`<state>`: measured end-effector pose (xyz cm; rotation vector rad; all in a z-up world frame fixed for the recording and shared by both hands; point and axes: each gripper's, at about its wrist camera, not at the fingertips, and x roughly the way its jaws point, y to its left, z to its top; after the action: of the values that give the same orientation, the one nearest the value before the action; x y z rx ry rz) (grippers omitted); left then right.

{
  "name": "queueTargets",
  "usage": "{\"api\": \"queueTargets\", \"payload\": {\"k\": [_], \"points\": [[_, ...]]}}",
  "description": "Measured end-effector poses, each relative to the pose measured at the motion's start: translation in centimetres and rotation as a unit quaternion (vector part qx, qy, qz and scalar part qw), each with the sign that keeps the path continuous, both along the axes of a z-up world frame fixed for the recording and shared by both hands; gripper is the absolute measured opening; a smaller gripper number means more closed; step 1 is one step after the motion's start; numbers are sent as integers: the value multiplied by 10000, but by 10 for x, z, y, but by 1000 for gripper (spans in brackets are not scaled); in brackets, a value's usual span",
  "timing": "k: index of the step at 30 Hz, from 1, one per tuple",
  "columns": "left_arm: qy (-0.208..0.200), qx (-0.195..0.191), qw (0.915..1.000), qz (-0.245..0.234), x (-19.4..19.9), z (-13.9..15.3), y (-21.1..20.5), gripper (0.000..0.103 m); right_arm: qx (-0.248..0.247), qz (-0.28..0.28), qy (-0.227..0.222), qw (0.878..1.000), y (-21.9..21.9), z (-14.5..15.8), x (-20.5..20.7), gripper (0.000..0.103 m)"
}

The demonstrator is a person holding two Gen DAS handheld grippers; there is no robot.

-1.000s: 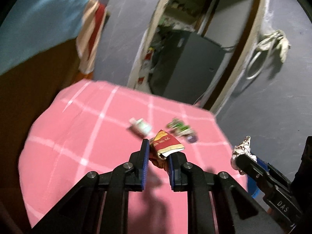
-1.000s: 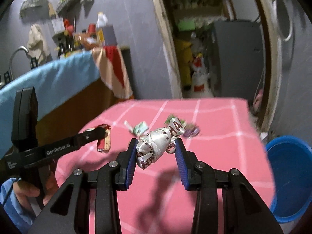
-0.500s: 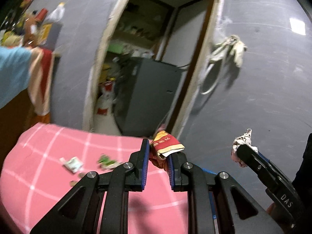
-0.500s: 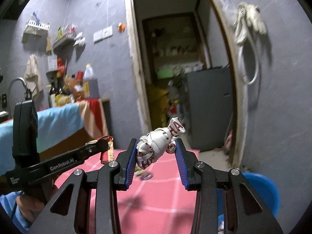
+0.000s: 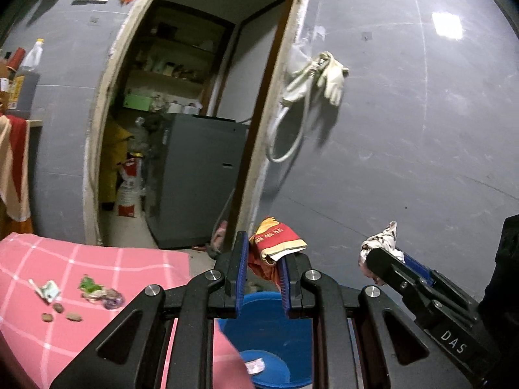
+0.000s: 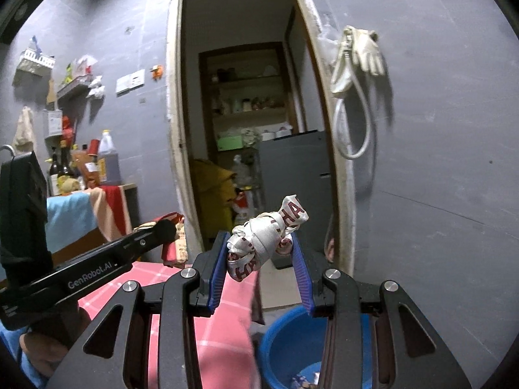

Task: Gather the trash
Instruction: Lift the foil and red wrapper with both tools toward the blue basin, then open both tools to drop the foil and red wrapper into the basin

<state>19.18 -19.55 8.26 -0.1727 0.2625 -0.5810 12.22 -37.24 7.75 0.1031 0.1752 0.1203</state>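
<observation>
Sitting on the floor, blue bucket (image 5: 269, 330) holds white scrap (image 5: 255, 364).

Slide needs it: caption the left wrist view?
Left gripper carries a red wrapper over the blue bucket.

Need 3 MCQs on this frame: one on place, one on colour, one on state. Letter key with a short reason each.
1. Where is the bucket?
A. on the pink table
B. on the floor beside the table
C. on a shelf

2. What colour is the bucket?
A. blue
B. green
C. white

3. What is the left gripper doing?
A. open and empty
B. clamping a red-and-yellow wrapper
C. holding a glove

Key: 1 B, it sits below the edge of the pink table; 2 A, its wall is blue; 3 B, the red-and-yellow wrapper is pinched between its pads.
</observation>
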Motion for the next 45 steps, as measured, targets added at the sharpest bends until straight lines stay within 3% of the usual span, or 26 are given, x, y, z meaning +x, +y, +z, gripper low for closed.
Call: {"api": "queueTargets", "payload": {"k": [12, 21, 34, 43, 45], "points": [[397, 440, 9975, -375, 15, -25, -54, 15, 313, -444, 447, 9975, -53, -31, 6, 36], [1165, 797, 9890, -446, 46, -60, -76, 15, 521, -559, 997, 9921, -69, -59, 24, 37], [1906, 1173, 9736, -449, 81, -110, -86, 16, 719, -642, 1657, 9815, -81, -92, 50, 37], [2218, 1241, 9662, -433, 92, -127, -83, 16, 807, -689, 1859, 9768, -85, -103, 54, 37], [2261, 1229, 9654, -431, 92, -127, -81, 21, 815, -714, 1852, 9767, -87, -102, 52, 37]]}}
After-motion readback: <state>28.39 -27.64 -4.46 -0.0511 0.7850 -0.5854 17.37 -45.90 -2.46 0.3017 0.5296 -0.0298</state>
